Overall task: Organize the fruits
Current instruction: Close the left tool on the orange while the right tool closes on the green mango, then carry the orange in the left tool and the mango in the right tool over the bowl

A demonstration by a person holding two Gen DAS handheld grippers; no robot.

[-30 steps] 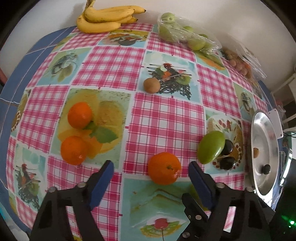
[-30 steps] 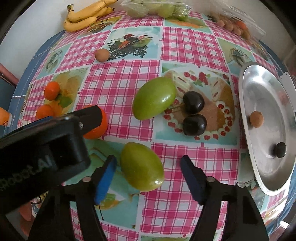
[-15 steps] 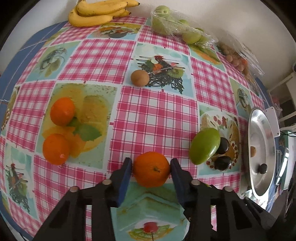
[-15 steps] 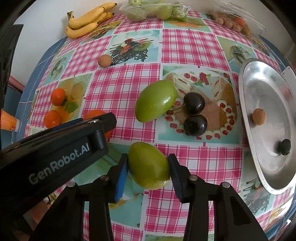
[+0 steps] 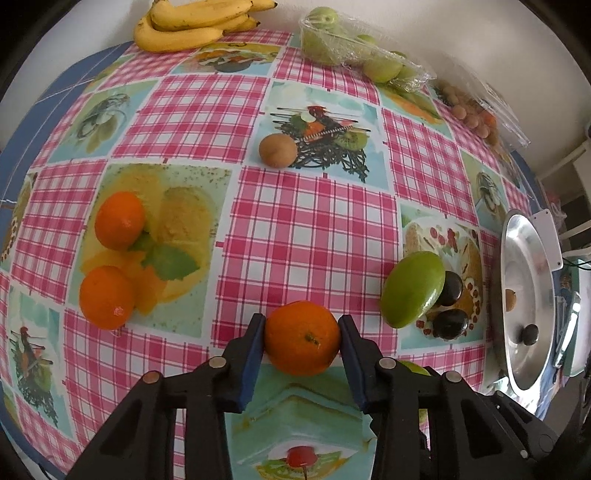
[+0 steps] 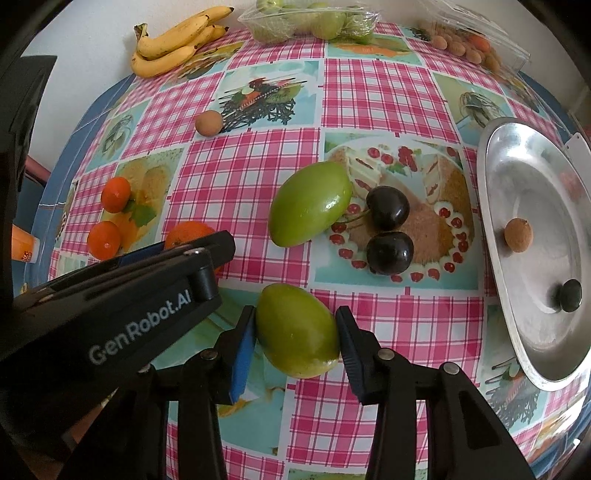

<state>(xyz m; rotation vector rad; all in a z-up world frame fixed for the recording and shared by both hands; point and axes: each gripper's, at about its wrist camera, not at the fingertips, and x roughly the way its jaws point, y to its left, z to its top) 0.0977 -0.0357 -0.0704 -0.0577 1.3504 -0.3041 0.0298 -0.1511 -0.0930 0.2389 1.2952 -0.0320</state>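
My left gripper is shut on an orange near the table's front edge. My right gripper is shut on a green mango-like fruit. A second green fruit lies beside two dark cherries. Two more oranges lie at the left. A brown kiwi-like fruit lies farther back. The left gripper's body fills the left of the right wrist view.
A metal tray at the right holds a small brown fruit and a dark one. Bananas, a bag of green fruit and a box of small brown fruit stand along the back wall.
Both grippers went from open to shut: the left closed on the orange, the right on the green fruit. Both views have pulled back slightly from the table.
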